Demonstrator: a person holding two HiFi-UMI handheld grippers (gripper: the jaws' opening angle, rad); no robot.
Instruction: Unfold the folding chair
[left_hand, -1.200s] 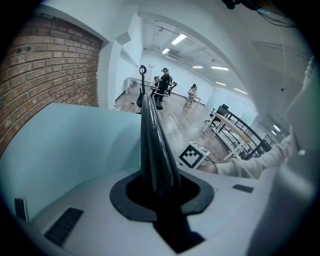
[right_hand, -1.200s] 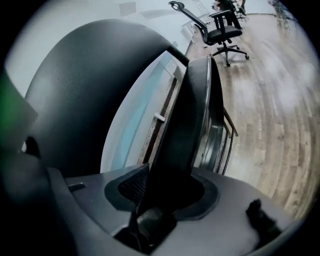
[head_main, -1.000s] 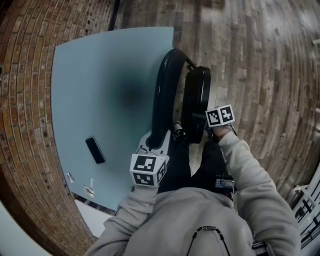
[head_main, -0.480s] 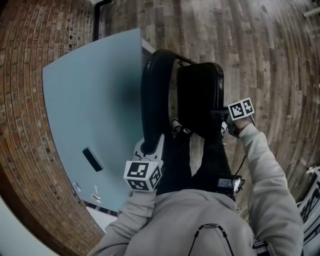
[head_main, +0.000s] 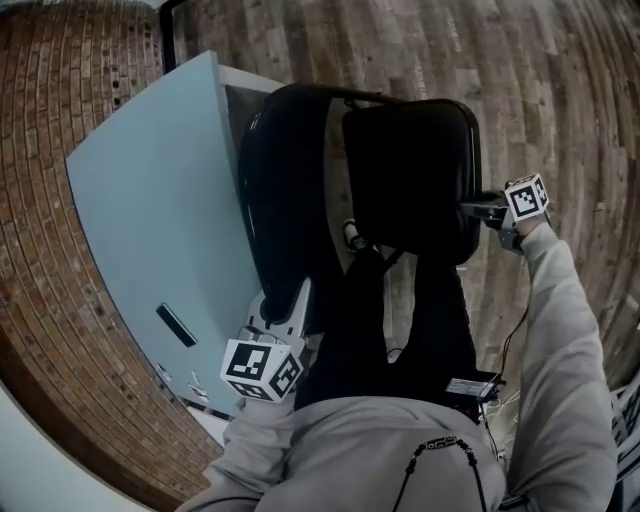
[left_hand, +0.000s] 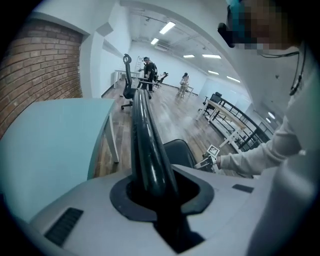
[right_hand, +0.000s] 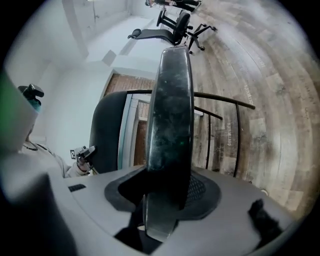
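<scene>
The black metal folding chair (head_main: 270, 190) stands beside the pale blue table (head_main: 140, 200). Its glossy frame tube (left_hand: 145, 135) is clamped by the left gripper (head_main: 283, 305). The padded seat (head_main: 415, 170) (pinched edgewise by the right gripper (head_main: 487, 208)) is now swung wider apart than a second ago, so the unfolding is judged well under way.

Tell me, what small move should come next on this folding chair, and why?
Probably swing the seat down and away from the back frame with the right gripper while the left gripper steadies that frame: each is clamped on its part, and the seat looks only partly open.
</scene>
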